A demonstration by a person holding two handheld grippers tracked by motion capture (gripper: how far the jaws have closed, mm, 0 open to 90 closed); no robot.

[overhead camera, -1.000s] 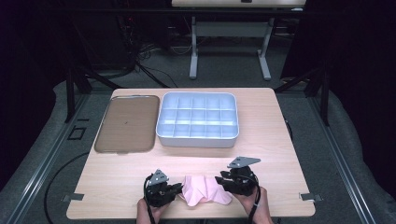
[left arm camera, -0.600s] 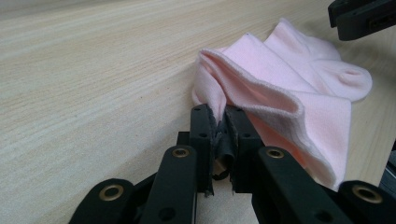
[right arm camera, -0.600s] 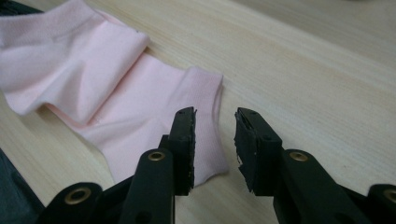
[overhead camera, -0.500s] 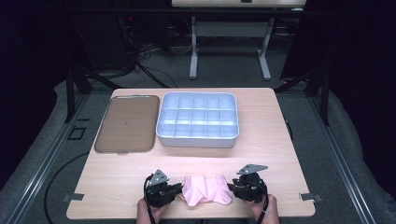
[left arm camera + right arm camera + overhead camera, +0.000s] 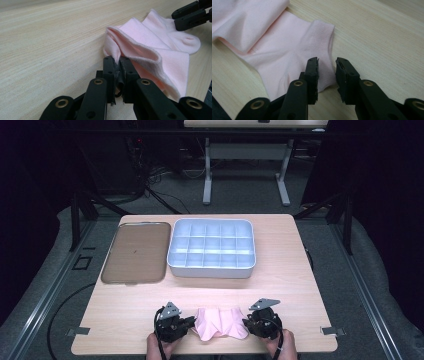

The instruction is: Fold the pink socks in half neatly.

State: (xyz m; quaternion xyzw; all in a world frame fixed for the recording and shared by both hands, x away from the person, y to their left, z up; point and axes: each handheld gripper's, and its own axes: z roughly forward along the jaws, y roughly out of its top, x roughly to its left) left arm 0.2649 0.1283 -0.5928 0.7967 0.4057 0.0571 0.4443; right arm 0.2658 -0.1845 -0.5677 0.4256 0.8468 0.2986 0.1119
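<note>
Pink sock [image 5: 220,324] low in the frame of the high view, flat and rumpled on the surface [image 5: 300,270], between the two grippers. Looks like a pair laid together, though hard to tell for certain.

Left gripper [image 5: 186,324] at the sock's left edge, jaws together and clamped on a fold of the sock [image 5: 150,47], seen plainly at centre of the left gripper view, cloth bunched up just above the jaw tips. Grip on that side done.

Right gripper [image 5: 249,322] at the sock's right edge. In the right gripper view, jaws apart, straddling the ribbed edge of the sock [image 5: 287,45] at lower centre, cloth between them but not yet pinched. Second grip therefore not made; closing on that edge seems the step in hand.

Box [image 5: 212,248] with open compartments at centre of the high view, all compartments bare as far as can be seen, well apart from the sock. Brown tray [image 5: 136,251] to its left, also bare.

Judged early in the work: one side held, the other lined up. Left to do, probably: close the right jaws, lift or fold the sock, carry it up-frame to the box. Nothing stowed so far.
</note>
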